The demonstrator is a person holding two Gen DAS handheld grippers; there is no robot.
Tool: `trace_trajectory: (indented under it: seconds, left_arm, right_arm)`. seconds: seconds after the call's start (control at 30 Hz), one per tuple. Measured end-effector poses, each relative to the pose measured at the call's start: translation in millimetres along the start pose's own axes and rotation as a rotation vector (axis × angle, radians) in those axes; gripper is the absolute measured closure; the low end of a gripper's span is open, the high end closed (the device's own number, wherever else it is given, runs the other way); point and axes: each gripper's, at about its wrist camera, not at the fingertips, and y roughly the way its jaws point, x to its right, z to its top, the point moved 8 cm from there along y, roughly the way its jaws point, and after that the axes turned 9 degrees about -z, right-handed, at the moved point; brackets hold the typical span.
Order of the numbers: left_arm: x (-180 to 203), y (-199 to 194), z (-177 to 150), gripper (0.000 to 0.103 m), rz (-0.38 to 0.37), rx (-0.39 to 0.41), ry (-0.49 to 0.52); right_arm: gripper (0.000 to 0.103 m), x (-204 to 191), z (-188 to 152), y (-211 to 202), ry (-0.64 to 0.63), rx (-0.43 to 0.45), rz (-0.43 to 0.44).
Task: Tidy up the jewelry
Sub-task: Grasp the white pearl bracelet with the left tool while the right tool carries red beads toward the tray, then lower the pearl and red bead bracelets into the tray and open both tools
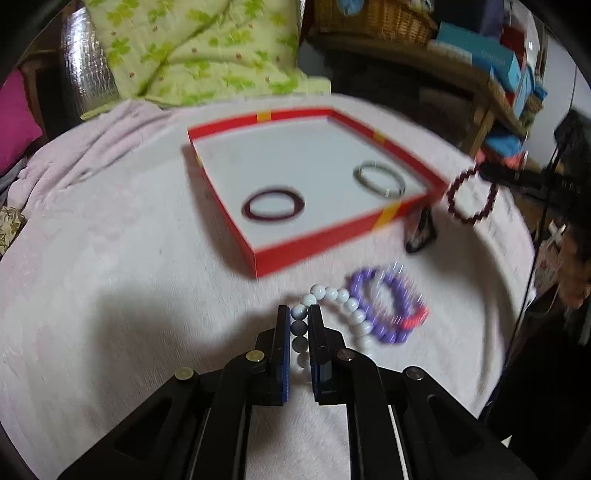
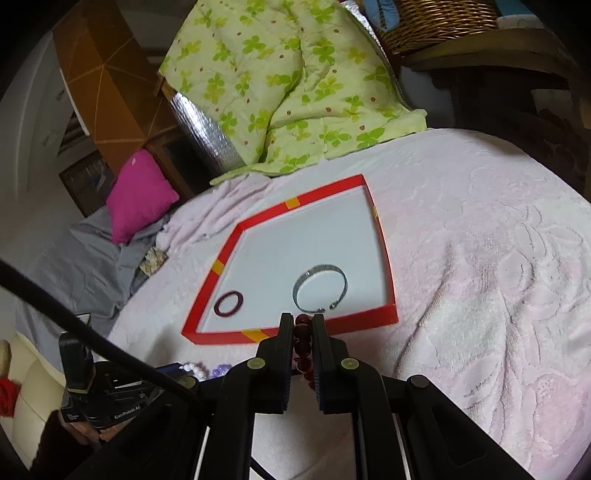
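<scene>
A red-walled tray (image 1: 317, 243) with a white floor lies on the pink blanket; it also shows in the right wrist view (image 2: 354, 321). In it lie a dark maroon bangle (image 1: 273, 205) (image 2: 229, 303) and a silver cuff bangle (image 1: 379, 178) (image 2: 320, 287). My left gripper (image 1: 299, 314) is shut on a white bead bracelet (image 1: 345, 301), just in front of the tray's near corner. A purple bead bracelet (image 1: 388, 306) lies beside it, blurred. My right gripper (image 2: 302, 320) is shut on a dark red bead bracelet (image 2: 302, 343), held at the tray's near wall; it hangs to the right of the tray in the left wrist view (image 1: 471, 197).
A green clover quilt (image 2: 288, 85) and a magenta cushion (image 2: 138, 195) lie beyond the tray. A wicker basket (image 1: 373, 18) and stacked boxes (image 1: 495, 59) stand at the back right. The pink blanket (image 2: 480, 258) spreads right of the tray.
</scene>
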Motion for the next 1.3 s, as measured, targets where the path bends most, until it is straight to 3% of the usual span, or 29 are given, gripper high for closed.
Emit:
trace_trajectory:
  seconds: [0.2,0.33,0.57,0.87,1.17,1.23,1.3]
  left_arm:
    - [18,-32,37,0.094,-0.114,0.162,-0.003]
    - [25,-27,64,0.094,-0.142,0.211,-0.028]
    - [21,11,97,0.094,-0.151,0.203,-0.103]
    - [14,66,115,0.093,-0.197,0.132,-0.153]
    - [3,88,112,0.09,-0.049,0.043,-0.094]
    - [-1,84,113,0.07,-0.021,0.05,-0.09]
    - [-5,79,114,0.063,0.005,0.066,-0.088]
  right_arm:
    - [0.092,-11,17,-9,0.022,0.067,0.077]
    - [0.092,-21,30,2,0.037,0.067,0.093]
    - [0.092,-36,54,47,0.086,0.002,0.093]
    - [0.092,-42,84,125,0.144,-0.114,0.092]
    - [0.089,-16,95,173,0.201,-0.163,-0.002]
    - [0.088,-5,99,172,0.235,-0.158,-0.017]
    - [0.076,3,101,170,0.269,-0.153,-0.017]
